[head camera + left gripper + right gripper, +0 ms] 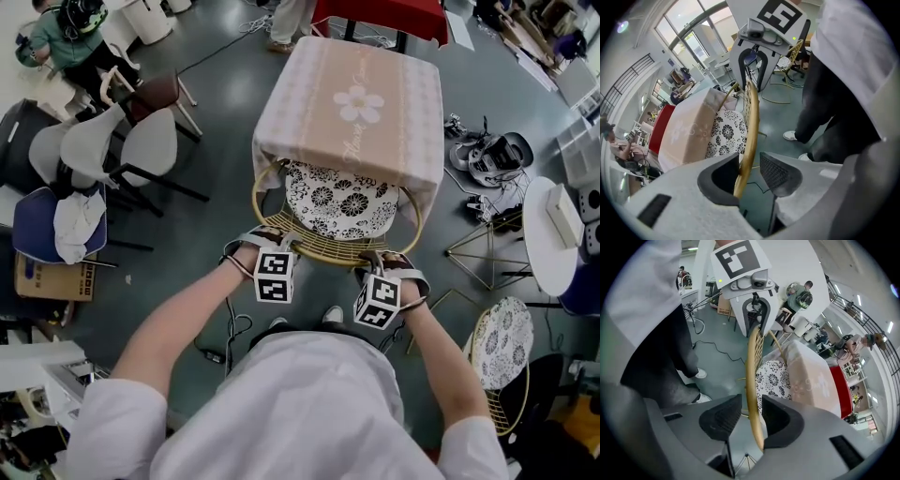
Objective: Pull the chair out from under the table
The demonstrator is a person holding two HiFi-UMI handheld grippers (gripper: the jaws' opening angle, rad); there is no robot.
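Chair (319,251) sits w/ seat tucked under the cloth-covered desk (352,103), back toward the person. Left gripper (749,169) & right gripper (751,414): jaws apart on both, each straddling the gold top rail of the chair back, not clamped on it.

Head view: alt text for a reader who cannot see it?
Seen from above, the left hand-held gripper and right hand-held gripper sit open over the gold back rail of a chair whose floral seat is partly under a cloth-covered table.
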